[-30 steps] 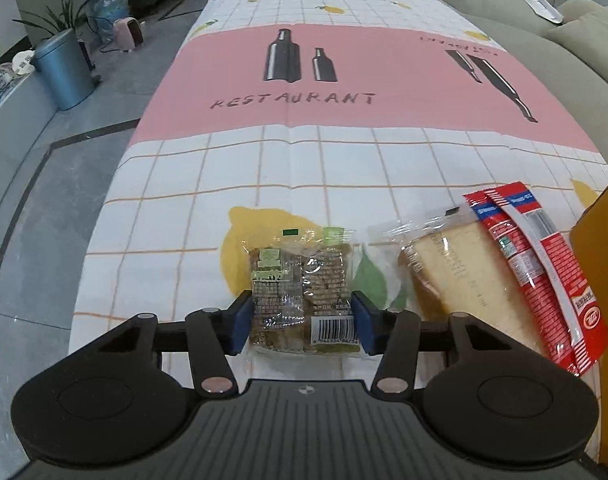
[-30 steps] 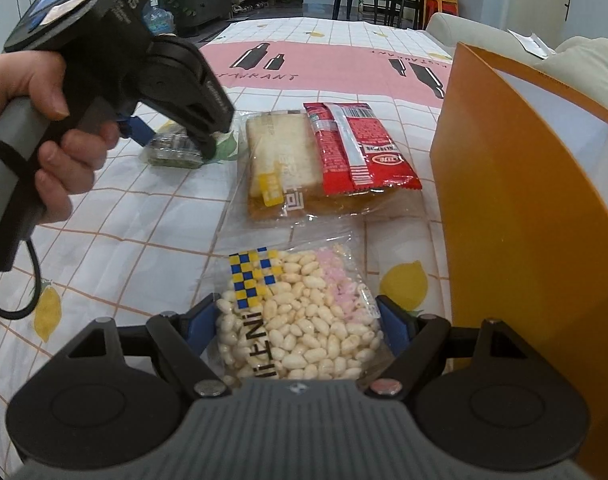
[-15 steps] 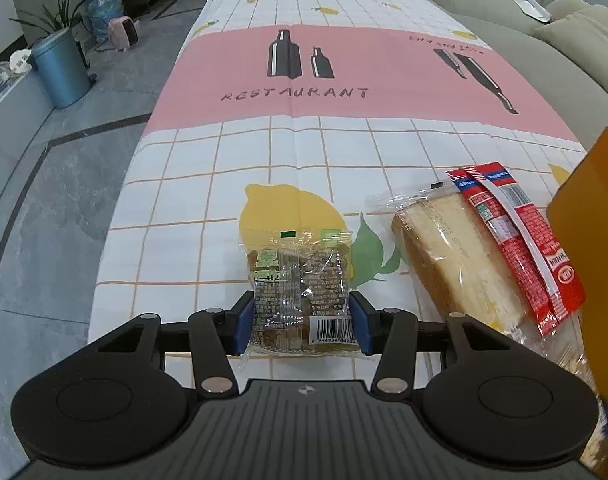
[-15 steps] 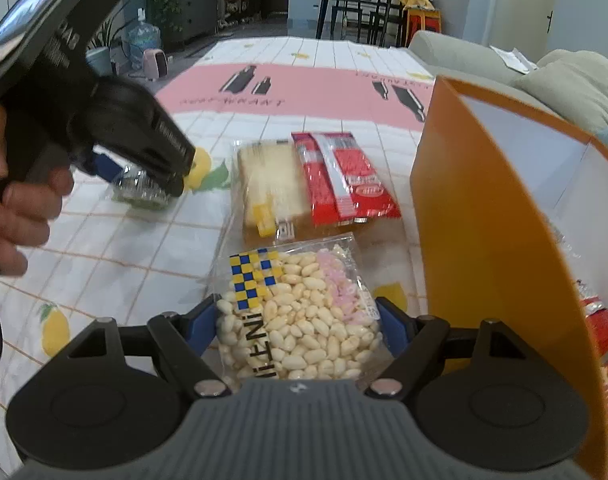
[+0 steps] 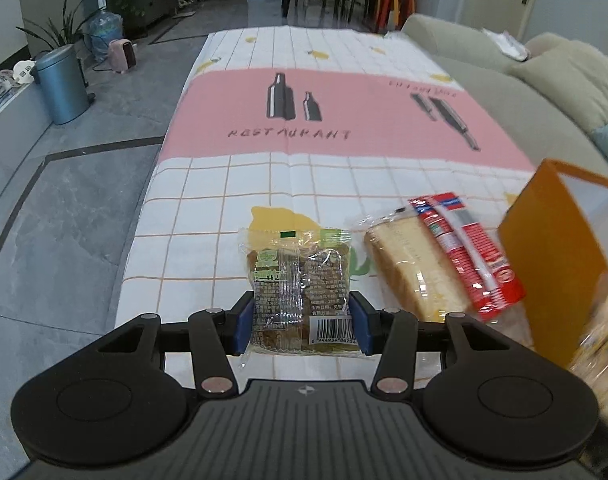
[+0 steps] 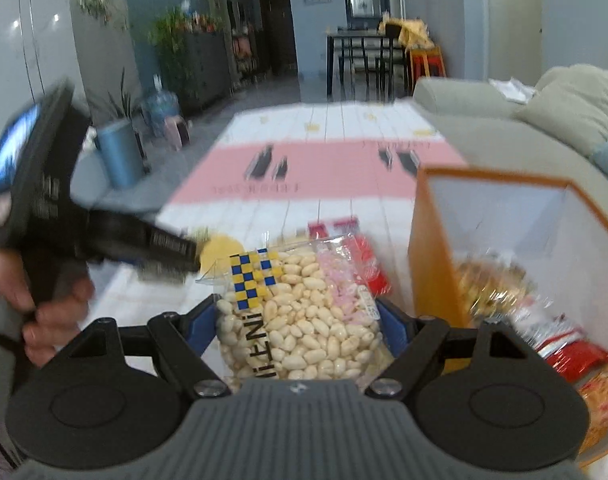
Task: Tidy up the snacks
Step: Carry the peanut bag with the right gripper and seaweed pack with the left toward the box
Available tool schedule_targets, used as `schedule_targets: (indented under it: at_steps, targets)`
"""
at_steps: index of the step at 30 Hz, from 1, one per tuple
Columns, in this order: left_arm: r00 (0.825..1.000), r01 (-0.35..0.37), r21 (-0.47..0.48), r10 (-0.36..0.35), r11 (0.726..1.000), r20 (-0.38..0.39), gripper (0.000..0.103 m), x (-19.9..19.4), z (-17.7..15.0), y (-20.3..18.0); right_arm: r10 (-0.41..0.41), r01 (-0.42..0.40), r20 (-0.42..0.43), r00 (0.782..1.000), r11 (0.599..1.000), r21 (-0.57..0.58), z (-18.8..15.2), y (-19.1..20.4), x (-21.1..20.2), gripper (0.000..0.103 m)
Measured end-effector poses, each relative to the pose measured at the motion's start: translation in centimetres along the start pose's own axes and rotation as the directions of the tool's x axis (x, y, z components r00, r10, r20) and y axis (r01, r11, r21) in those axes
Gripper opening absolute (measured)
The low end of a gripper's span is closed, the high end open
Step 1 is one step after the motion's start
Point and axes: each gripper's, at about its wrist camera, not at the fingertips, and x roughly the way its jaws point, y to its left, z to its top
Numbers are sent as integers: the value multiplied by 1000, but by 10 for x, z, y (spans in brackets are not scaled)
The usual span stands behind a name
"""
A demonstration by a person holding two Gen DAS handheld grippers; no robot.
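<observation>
Two handheld grippers each carry a snack above a table spread with a checked tablecloth (image 5: 207,184) bearing a pink band and the word RESTAURANT. The left gripper (image 5: 299,326) is clamped on a clear-wrapped brown biscuit pack (image 5: 299,284), its blue pads pressing both sides near the barcode end, the pack sticking out toward the far side. Just right of it on the cloth lies a wrapped sponge cake slice (image 5: 412,268), with a red snack packet (image 5: 468,252) resting against its right side. The right gripper (image 6: 297,328) is clamped on a clear bag of puffed white kernels (image 6: 304,320) with a blue-and-yellow checker label, held just left of an orange box (image 6: 432,272) with a white interior. Inside the box, at the right, lie several snack packets (image 6: 560,344), blurred. The left hand (image 6: 43,312) on its gripper handle shows at the left edge of the right wrist view.
</observation>
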Motion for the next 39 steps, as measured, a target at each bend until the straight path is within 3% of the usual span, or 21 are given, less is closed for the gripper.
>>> schedule_targets:
  at_steps: [6, 12, 16, 21, 27, 32, 39]
  targets:
    - [997, 27, 7, -28, 1000, 75, 55, -32, 3, -8, -26, 17, 95, 995, 996, 89, 26, -44, -45, 79]
    - [985, 69, 26, -72, 997, 157, 55, -69, 4, -25, -128, 88, 161, 979, 968, 235, 40, -121, -87, 79]
    - [972, 119, 53, -127, 991, 197, 55, -91, 5, -42, -180, 111, 160, 971, 923, 368, 36, -172, -102, 79]
    - [959, 162, 108, -182, 981, 219, 55, -106, 4, -76, -146, 71, 121, 982, 876, 477, 22, -206, -100, 79]
    - [949, 208, 172, -242, 963, 203, 55, -107, 6, -118, -143, 100, 64, 988, 892, 440, 24, -207, -76, 79]
    - [945, 234, 196, -270, 952, 186, 55, -99, 2, -146, -162, 148, 18, 987, 935, 323, 33, -215, -49, 79]
    - [950, 242, 189, -272, 952, 154, 55, -82, -2, -168, -142, 144, -28, 989, 933, 331, 31, -232, -16, 79]
